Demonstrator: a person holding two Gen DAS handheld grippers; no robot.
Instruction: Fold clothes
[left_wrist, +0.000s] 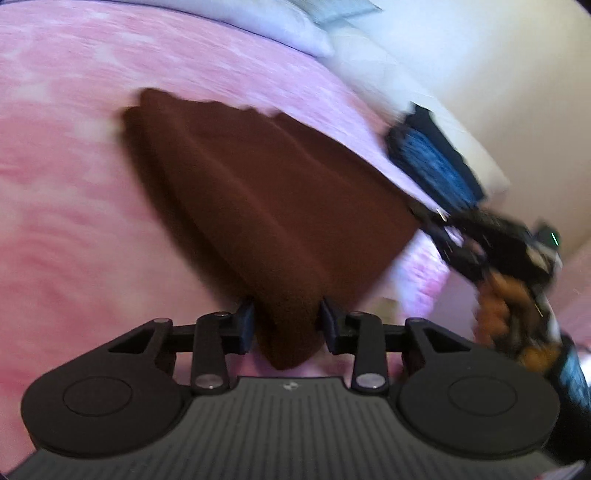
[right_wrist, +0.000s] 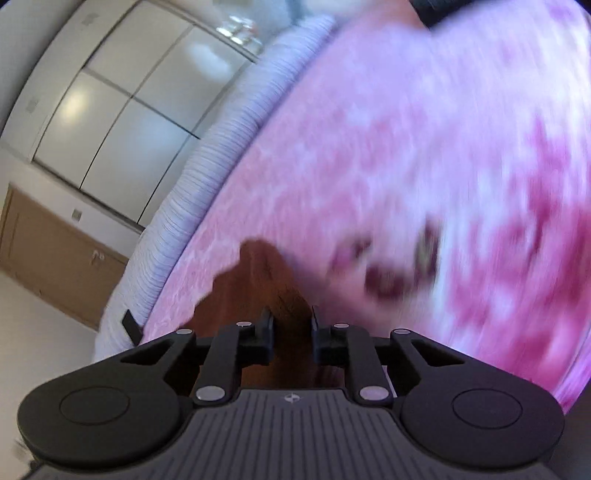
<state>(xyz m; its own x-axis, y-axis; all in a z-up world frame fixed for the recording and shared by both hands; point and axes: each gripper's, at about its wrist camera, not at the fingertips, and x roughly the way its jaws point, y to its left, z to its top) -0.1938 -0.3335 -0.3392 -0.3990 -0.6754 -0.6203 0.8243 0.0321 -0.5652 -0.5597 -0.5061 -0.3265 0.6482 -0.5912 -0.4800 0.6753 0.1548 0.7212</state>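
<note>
Claws (left_wrist: 287, 320) (right_wrist: 291, 325) clamped on brown cloth (left_wrist: 273, 206)

A bed (left_wrist: 74, 221) with a mottled pink cover (right_wrist: 406, 147) carries everything. A brown garment (left_wrist: 266, 206) lies partly on it. A white pillow (left_wrist: 280, 29) rests at its far edge.

one brown garment (left_wrist: 266, 206), two grippers, left (left_wrist: 287, 321) and right (right_wrist: 292, 325), one pink bedspread (left_wrist: 74, 221), one white pillow (left_wrist: 291, 29)

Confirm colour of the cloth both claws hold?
Dark brown fuzzy cloth, plain; clearest in left wrist view.
</note>
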